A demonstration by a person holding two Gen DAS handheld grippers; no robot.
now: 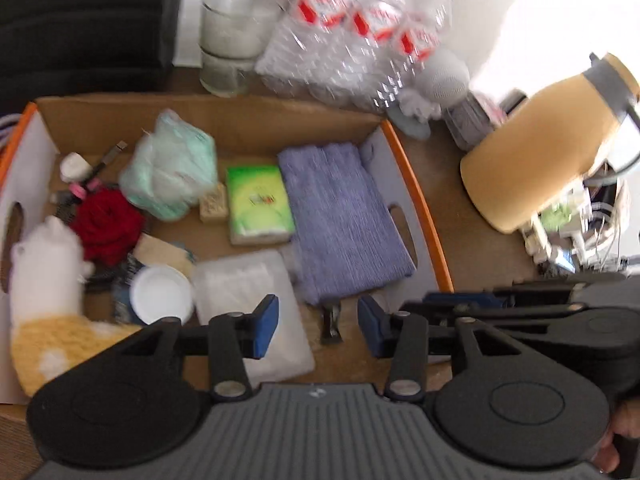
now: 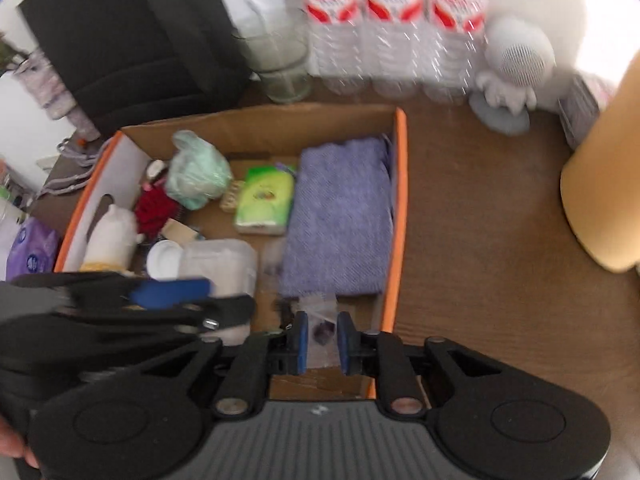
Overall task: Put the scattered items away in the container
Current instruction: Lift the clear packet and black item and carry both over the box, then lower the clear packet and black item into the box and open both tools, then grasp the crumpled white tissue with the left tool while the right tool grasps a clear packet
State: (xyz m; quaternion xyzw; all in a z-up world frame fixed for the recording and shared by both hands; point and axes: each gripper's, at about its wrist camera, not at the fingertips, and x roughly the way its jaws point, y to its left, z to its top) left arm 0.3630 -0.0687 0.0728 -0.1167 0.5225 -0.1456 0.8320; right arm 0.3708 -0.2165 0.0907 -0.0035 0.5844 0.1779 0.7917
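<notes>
An orange-rimmed cardboard box point(image 1: 416, 196) point(image 2: 400, 200) holds a folded purple cloth point(image 1: 344, 220) point(image 2: 340, 216), a green tissue pack point(image 1: 258, 204) point(image 2: 266, 200), a pale green bag point(image 1: 172, 172), a red fuzzy item point(image 1: 106, 224), a white plush point(image 1: 44, 280), a white lid point(image 1: 162, 294) and a clear plastic packet point(image 1: 252, 304). My left gripper point(image 1: 318, 326) is open and empty above the box's near end. My right gripper point(image 2: 322, 342) hovers over the box's near right corner, its jaws narrowly apart around a small clear bag with dark bits point(image 2: 322, 320); contact is unclear.
Water bottles point(image 2: 392, 28), a glass jar point(image 2: 280, 64), a white round speaker figure point(image 2: 516, 64) and a tan jug point(image 1: 552, 144) stand behind and right of the box on the wooden table point(image 2: 480, 240). A black bag point(image 2: 132, 36) is at the back left. A purple wipes pack point(image 2: 30, 252) lies left.
</notes>
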